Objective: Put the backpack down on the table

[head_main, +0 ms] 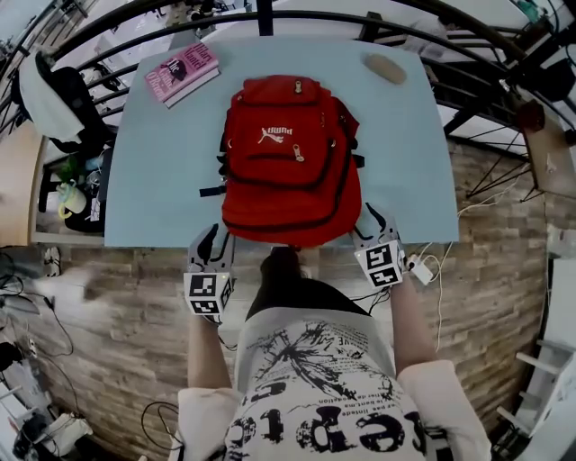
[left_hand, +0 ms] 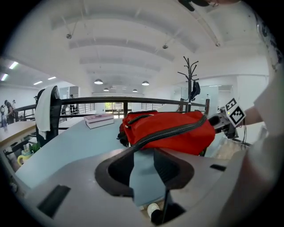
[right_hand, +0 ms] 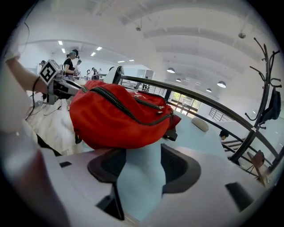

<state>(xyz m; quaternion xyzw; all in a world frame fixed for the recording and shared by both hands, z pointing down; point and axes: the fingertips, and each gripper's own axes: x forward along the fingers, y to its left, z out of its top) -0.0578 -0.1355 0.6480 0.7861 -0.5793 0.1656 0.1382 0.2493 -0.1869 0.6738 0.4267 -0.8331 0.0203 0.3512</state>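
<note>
A red backpack (head_main: 291,162) lies flat on the pale blue table (head_main: 153,180), its bottom edge at the near rim. My left gripper (head_main: 214,241) sits at the bag's near left corner, and its jaws stand open with only bare table between them. In the left gripper view the backpack (left_hand: 171,128) lies just ahead of the gripper (left_hand: 143,155), a black zipper line running toward the jaws. My right gripper (head_main: 380,223) is at the near right corner, also open and empty. The right gripper view has the backpack (right_hand: 120,117) just beyond the gripper (right_hand: 142,164).
A pink book (head_main: 183,72) lies at the table's far left, and a beige oval object (head_main: 385,67) at the far right. A dark curved railing (head_main: 297,18) rings the far side. A chair draped with white cloth (head_main: 49,94) stands to the left. A coat stand (left_hand: 191,84) rises beyond.
</note>
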